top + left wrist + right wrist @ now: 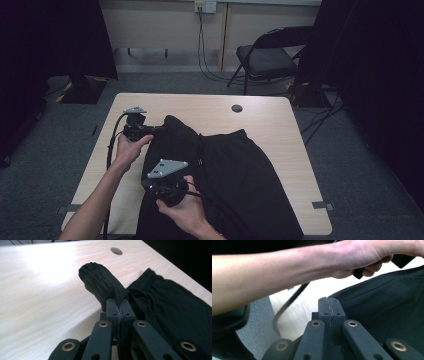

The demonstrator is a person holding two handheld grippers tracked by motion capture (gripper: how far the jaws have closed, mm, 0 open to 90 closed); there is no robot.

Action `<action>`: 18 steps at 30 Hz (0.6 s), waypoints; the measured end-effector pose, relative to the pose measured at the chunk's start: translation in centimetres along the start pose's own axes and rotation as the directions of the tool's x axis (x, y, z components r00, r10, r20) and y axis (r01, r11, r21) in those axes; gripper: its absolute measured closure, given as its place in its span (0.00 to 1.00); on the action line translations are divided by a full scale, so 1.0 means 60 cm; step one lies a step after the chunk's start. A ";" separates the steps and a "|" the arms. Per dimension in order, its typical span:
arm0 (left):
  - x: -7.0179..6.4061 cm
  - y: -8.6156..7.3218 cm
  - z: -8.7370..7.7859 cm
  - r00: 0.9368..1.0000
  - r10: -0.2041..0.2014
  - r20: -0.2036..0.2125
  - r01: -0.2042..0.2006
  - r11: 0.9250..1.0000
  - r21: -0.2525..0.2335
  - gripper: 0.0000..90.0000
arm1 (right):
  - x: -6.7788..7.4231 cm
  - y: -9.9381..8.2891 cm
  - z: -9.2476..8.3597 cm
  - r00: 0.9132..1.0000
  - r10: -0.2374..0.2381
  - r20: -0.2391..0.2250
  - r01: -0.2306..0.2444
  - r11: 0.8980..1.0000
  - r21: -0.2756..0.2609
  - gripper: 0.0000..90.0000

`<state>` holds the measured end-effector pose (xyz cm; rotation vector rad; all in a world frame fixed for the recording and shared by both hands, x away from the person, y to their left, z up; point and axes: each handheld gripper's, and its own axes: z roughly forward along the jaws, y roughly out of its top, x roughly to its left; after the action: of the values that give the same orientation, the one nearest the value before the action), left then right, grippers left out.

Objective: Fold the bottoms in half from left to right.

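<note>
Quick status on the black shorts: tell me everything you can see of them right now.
The black shorts lie spread on the wooden table, made of soft, matte fabric with a gathered waistband at the far end. Their near edge hangs over the table's front. The left gripper is shut on a bunched, ribbed waistband corner, lifting it off the tabletop. The right gripper is shut at the shorts' left edge; whether it pinches cloth is unclear.

No readable text, label, brand, number or sign appears anywhere. The black garment (pixel 225 170) and the pale wooden table (pixel 270 115) carry no visible lettering, and the wall socket plate (pixel 205 6) is too small to read.
</note>
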<state>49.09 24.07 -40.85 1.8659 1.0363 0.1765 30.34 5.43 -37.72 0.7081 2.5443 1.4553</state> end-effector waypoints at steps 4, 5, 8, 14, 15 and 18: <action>0.004 0.018 -0.023 1.000 -0.009 -0.005 0.009 1.000 -0.023 0.99 | 0.006 0.025 -0.005 1.000 -0.014 -0.007 0.014 1.000 -0.022 1.00; 0.006 0.022 -0.030 1.000 -0.012 -0.006 0.012 0.999 -0.038 0.99 | 0.007 0.030 -0.005 1.000 -0.017 -0.010 0.016 1.000 -0.024 0.99; 0.013 0.031 -0.045 1.000 -0.015 -0.016 0.014 0.999 -0.045 0.99 | 0.009 0.049 -0.005 1.000 -0.028 -0.009 0.027 0.999 -0.033 1.00; 0.028 0.055 -0.080 0.999 -0.028 -0.035 0.025 0.996 -0.081 0.99 | 0.013 0.090 -0.005 0.998 -0.062 -0.003 0.062 0.996 -0.061 1.00; 0.030 0.059 -0.087 0.999 -0.030 -0.039 0.026 0.996 -0.088 0.99 | 0.015 0.101 -0.005 0.998 -0.069 0.001 0.069 0.995 -0.067 0.99; 0.033 0.075 -0.113 0.998 -0.028 -0.058 0.022 0.994 -0.103 0.99 | 0.023 0.126 -0.006 0.996 -0.090 0.005 0.090 0.992 -0.084 1.00</action>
<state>49.45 29.25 -34.29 1.7634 1.0707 0.2673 31.51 9.01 -31.04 0.5737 2.4627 1.5216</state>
